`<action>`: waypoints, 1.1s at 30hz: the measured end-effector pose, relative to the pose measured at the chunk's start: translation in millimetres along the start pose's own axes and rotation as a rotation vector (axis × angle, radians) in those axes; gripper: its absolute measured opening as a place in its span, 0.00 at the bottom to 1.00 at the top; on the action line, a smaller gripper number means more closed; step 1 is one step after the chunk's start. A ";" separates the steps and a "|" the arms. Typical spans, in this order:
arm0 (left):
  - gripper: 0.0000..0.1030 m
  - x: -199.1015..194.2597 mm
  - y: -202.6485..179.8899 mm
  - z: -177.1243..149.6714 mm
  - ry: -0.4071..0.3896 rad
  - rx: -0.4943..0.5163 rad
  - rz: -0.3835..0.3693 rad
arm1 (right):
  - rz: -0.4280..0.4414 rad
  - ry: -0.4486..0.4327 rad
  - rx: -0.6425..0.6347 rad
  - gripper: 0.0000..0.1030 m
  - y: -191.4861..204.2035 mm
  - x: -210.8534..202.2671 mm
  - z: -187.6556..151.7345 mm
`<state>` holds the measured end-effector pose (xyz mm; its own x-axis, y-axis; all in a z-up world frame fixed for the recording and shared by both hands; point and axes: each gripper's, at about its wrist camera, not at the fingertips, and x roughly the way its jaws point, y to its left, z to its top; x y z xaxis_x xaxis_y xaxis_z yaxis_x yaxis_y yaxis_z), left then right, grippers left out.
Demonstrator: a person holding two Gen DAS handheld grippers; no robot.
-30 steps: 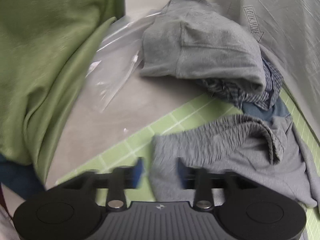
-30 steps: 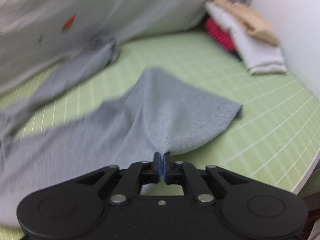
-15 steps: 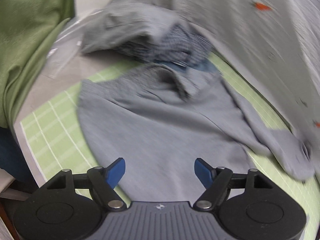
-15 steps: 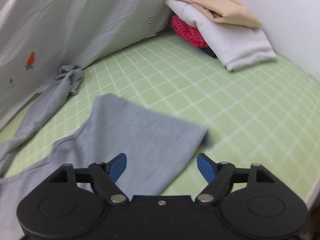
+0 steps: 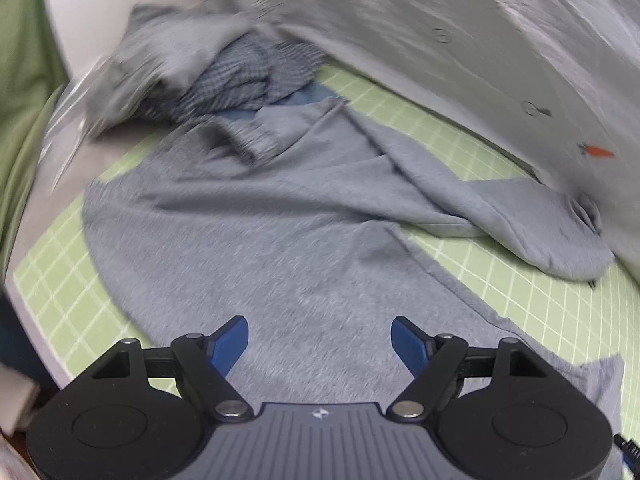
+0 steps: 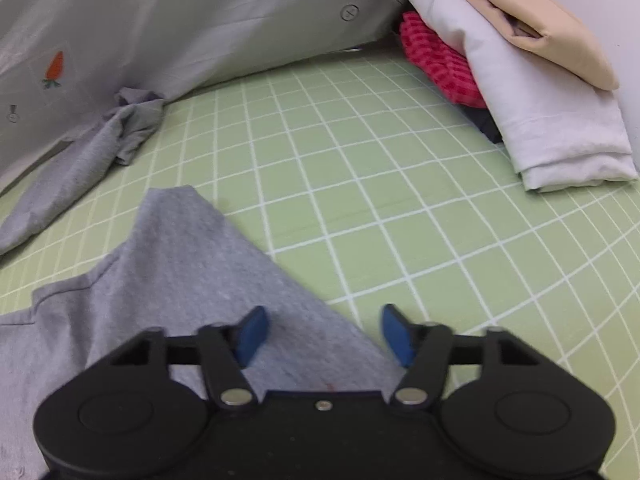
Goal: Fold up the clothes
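A grey garment (image 5: 280,240) lies spread on the green grid mat (image 5: 560,300), with one long limb (image 5: 540,220) trailing to the right by the backdrop. My left gripper (image 5: 320,344) hovers open over the garment's broad middle, with nothing between its pads. In the right wrist view a pointed corner of the same grey garment (image 6: 180,264) lies flat on the mat (image 6: 360,200). My right gripper (image 6: 324,336) is above the corner's right edge. Its jaws are closing, with the cloth under the gap and the pads clear of it.
An unfolded heap of grey and blue checked clothes (image 5: 240,72) sits at the mat's far left. A folded stack (image 6: 520,80) in beige, white and red stands at the far right. A pale sheet with a carrot print (image 6: 200,20) walls the back. A green cloth (image 5: 20,100) hangs at the left.
The right gripper let go of the pinched-up grey cloth, which dropped flat; the jaws spread wide, then narrowed. The left gripper swept from the heap to over the garment and opened wider.
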<state>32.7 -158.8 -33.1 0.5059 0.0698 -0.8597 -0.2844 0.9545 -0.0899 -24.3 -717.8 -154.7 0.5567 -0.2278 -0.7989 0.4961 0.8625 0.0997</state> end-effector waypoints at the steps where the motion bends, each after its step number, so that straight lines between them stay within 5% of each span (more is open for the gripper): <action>1: 0.77 0.2 -3.8 2.1 -0.006 0.018 -0.007 | 0.001 0.002 -0.006 0.26 2.8 -1.2 -0.8; 2: 0.77 0.5 -5.7 3.8 -0.010 0.030 -0.021 | 0.002 0.004 -0.013 0.04 5.6 -2.3 -1.7; 6: 0.77 1.8 -2.4 6.2 -0.023 0.042 -0.077 | -0.009 -0.055 -0.083 0.03 34.0 -22.9 -2.1; 10: 0.78 10.1 14.3 1.6 0.008 0.023 -0.134 | 0.028 -0.118 -0.296 0.03 101.6 -58.4 -17.9; 13: 0.78 18.7 26.8 -3.2 0.051 0.012 -0.161 | 0.107 -0.068 -0.439 0.03 155.3 -65.5 -49.8; 16: 0.78 26.6 34.7 -7.2 0.089 0.022 -0.191 | 0.143 0.051 -0.448 0.04 185.2 -57.0 -81.4; 18: 0.78 31.7 36.5 -9.2 0.111 0.045 -0.203 | 0.153 0.085 -0.371 0.13 185.4 -62.2 -91.5; 20: 0.78 37.4 35.2 -11.0 0.138 0.078 -0.220 | 0.146 0.078 -0.289 0.39 177.4 -73.4 -93.2; 27: 0.78 42.5 14.6 -16.4 0.144 0.164 -0.249 | 0.011 -0.032 -0.055 0.78 121.4 -98.8 -70.4; 29: 0.78 34.7 5.8 -17.5 0.120 0.156 -0.251 | 0.010 -0.066 0.006 1.00 107.7 -96.7 -63.4; 33: 0.89 15.7 -13.2 -25.1 0.056 0.114 -0.234 | 0.113 -0.073 0.086 1.00 88.0 -74.3 -46.1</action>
<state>23.9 -177.6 -58.0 0.5005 -0.1702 -0.8488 -0.0699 0.9693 -0.2356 -52.7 -604.1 -113.9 0.6575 -0.1659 -0.7350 0.4808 0.8434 0.2397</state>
